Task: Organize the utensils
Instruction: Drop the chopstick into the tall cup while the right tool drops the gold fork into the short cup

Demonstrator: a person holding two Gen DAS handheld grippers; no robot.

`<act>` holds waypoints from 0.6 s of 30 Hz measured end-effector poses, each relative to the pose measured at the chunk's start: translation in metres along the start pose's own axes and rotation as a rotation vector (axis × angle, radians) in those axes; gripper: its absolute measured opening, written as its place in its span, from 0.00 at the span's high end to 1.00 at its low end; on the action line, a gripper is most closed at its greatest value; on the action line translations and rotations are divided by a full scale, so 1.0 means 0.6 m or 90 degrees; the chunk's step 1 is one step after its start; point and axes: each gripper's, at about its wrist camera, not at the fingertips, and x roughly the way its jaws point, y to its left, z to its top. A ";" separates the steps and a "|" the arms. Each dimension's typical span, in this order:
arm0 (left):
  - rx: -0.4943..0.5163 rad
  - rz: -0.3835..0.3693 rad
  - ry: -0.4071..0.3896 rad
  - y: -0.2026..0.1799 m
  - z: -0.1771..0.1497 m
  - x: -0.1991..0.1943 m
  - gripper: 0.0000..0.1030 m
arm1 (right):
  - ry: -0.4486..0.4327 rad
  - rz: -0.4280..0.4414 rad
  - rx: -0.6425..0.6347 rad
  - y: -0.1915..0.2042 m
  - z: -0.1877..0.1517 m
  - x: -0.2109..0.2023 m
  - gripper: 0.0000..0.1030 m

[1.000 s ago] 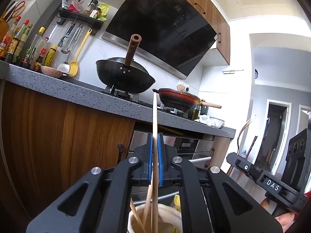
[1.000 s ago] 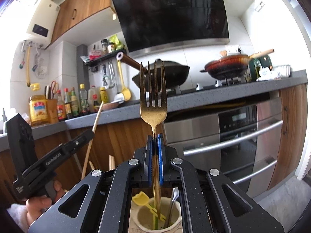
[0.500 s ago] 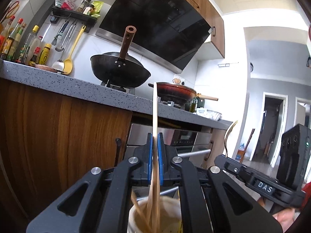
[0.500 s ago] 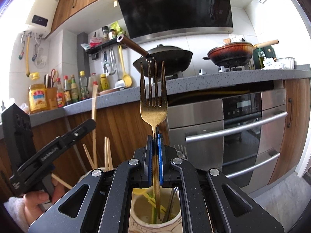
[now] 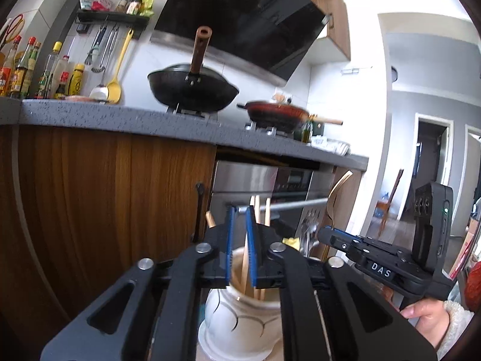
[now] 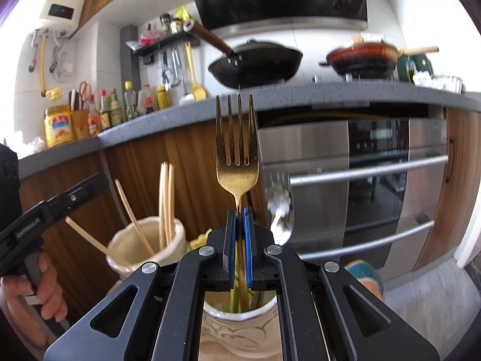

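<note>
My left gripper is open just above a cream ceramic jar that holds several wooden chopsticks; nothing is between its blue pads. My right gripper is shut on the handle of a gold fork, tines up, over a second cream jar with a silver fork and yellow-green utensils in it. The chopstick jar stands to the left in the right wrist view, beside the left gripper. The right gripper and gold fork show in the left wrist view.
A grey countertop runs above wooden cabinets and a steel oven right behind the jars. A black wok and red pan sit on the stove. Bottles and hanging utensils are at the left.
My left gripper lowered, opened and let go of the chopstick, which now stands in the jar. My right gripper lowered the gold fork further over its jar.
</note>
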 end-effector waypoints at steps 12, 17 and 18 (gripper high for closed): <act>-0.010 -0.001 0.009 0.016 -0.015 0.000 0.70 | 0.014 -0.012 0.011 -0.011 -0.006 0.012 0.72; -0.022 0.005 0.014 0.022 -0.020 -0.011 0.69 | 0.011 -0.020 0.020 -0.011 -0.006 0.002 0.64; -0.025 0.008 0.018 0.024 -0.024 -0.016 0.67 | 0.014 -0.024 0.019 -0.010 -0.009 -0.001 0.61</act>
